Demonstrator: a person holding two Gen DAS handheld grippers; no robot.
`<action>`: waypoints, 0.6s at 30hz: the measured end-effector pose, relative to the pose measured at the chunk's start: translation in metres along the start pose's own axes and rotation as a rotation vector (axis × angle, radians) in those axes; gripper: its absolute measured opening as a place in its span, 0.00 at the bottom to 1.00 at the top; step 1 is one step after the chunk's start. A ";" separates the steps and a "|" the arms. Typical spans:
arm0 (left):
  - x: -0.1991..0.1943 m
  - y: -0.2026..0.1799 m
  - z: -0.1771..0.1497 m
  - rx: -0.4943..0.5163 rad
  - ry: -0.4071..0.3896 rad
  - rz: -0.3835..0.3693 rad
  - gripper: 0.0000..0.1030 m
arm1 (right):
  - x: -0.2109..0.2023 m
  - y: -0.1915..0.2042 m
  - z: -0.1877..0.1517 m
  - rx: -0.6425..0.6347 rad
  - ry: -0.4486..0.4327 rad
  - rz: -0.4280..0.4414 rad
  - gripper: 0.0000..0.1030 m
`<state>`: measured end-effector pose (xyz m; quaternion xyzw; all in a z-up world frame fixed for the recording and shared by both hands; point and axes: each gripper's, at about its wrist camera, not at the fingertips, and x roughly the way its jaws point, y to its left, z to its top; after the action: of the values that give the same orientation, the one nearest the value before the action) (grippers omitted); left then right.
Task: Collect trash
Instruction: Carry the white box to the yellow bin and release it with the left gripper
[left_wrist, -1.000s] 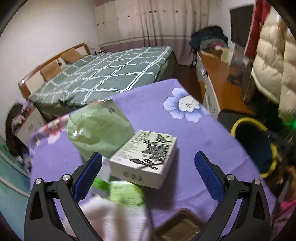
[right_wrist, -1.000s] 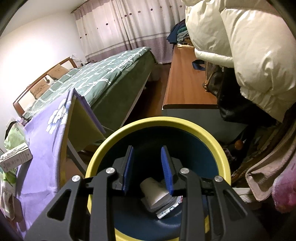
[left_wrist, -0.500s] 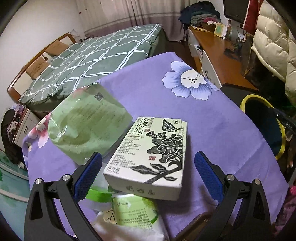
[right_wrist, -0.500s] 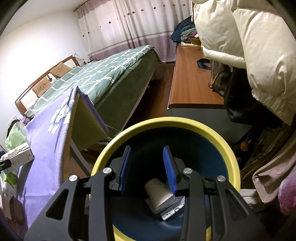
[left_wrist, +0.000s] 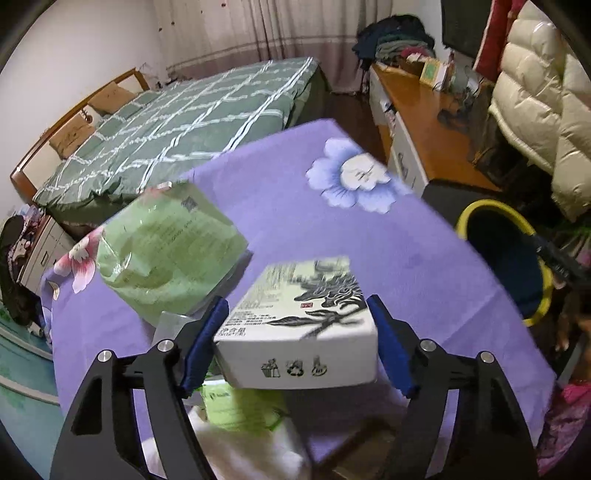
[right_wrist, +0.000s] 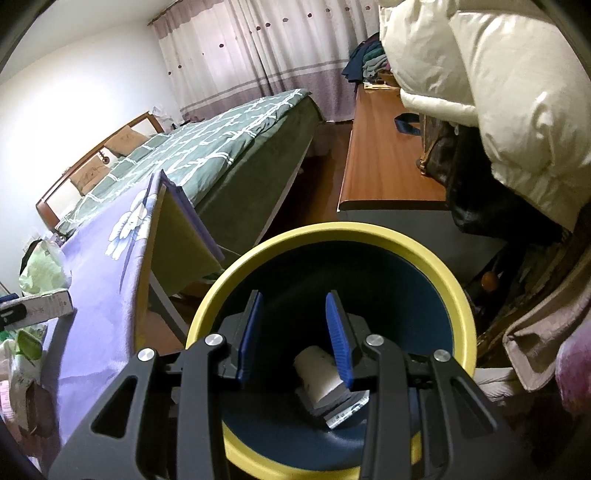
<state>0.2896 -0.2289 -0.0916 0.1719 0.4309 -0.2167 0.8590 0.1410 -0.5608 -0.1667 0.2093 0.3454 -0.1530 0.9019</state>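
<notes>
My left gripper (left_wrist: 297, 332) is shut on a white box with black flower print (left_wrist: 299, 317), its blue pads pressing both sides, held above the purple tablecloth (left_wrist: 332, 229). A green plastic bag (left_wrist: 166, 251) lies to its left, and a small green packet (left_wrist: 240, 406) sits below the box. My right gripper (right_wrist: 293, 332) is open and empty over the yellow-rimmed dark blue bin (right_wrist: 332, 236), which holds a white cup and paper scraps (right_wrist: 321, 380). The bin also shows in the left wrist view (left_wrist: 506, 251), to the right of the table.
A bed with a green checked cover (left_wrist: 177, 133) stands behind the table. A wooden desk (right_wrist: 384, 158) and hanging white puffer coats (right_wrist: 498, 92) flank the bin. White cloth (left_wrist: 229, 450) lies at the table's near edge.
My left gripper has closed from wide open onto the white box and lifted it slightly. My right gripper has opened a little wider over the bin.
</notes>
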 end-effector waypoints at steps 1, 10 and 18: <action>-0.005 -0.003 0.001 0.003 -0.010 -0.005 0.72 | -0.003 -0.001 -0.001 0.003 -0.002 0.002 0.33; -0.031 -0.048 0.010 0.049 -0.052 -0.044 0.71 | -0.026 -0.020 -0.010 0.032 -0.024 0.021 0.33; -0.033 -0.087 0.017 0.071 -0.064 -0.101 0.71 | -0.043 -0.036 -0.013 0.045 -0.044 0.033 0.33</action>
<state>0.2375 -0.3033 -0.0643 0.1733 0.4035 -0.2802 0.8536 0.0882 -0.5803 -0.1558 0.2316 0.3183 -0.1506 0.9068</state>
